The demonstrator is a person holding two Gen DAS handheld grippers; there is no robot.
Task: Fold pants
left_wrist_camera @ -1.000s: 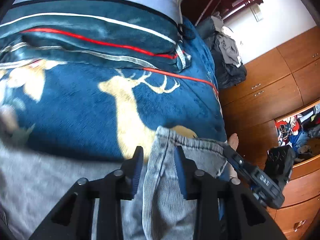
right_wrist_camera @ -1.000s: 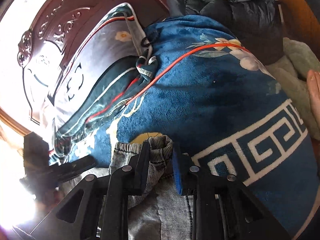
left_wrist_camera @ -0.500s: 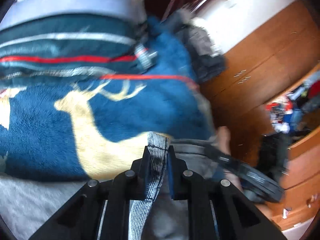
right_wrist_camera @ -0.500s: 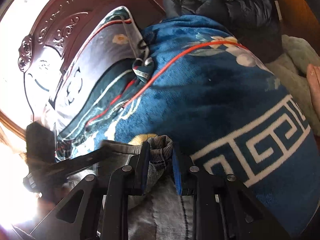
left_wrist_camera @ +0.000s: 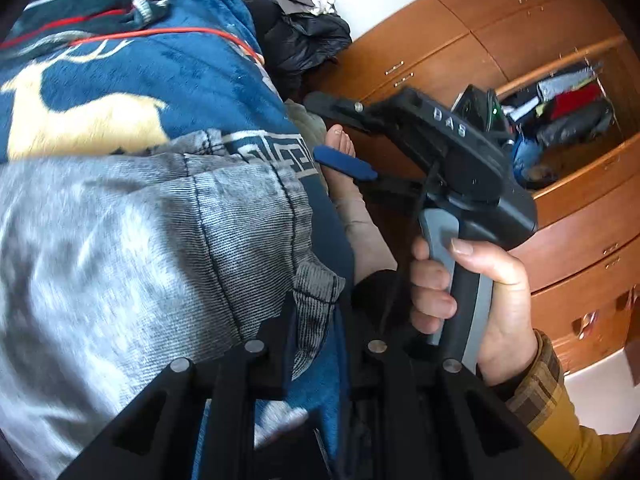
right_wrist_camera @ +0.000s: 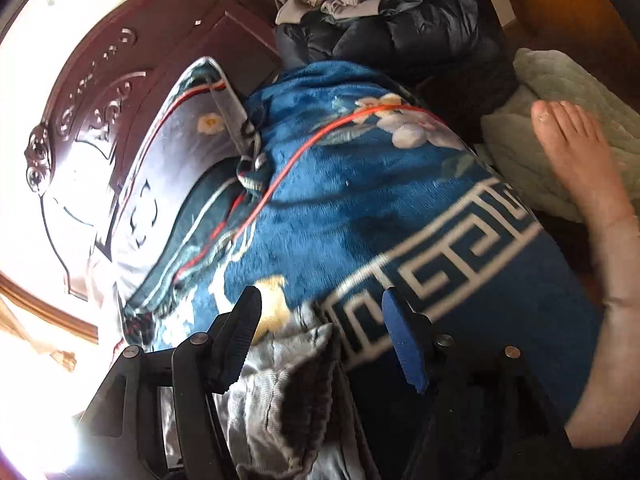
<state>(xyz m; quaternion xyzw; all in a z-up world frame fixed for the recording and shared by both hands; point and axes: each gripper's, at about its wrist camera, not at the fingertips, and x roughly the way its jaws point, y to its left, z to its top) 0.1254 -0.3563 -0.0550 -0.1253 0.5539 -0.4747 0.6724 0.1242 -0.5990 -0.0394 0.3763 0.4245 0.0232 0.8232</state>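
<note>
Meanwhile, grey pants (left_wrist_camera: pixel 132 220) spread across the blue deer blanket (left_wrist_camera: pixel 152 76) on the bed. Left tongs (left_wrist_camera: pixel 320 320) pinched onto a ribbed hem of the pants. Right tongs (right_wrist_camera: pixel 320 336) spread wide above the crumpled fabric, gripping nothing. Bare foot (right_wrist_camera: pixel 576 152) beside the blanket's edge.

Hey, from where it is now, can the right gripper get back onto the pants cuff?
Probably yes. The right gripper is open, and the grey pants lie bunched right between and below its fingers on the blue blanket, with nothing in between. The left gripper appears shut on another edge, clear of that path.
</note>
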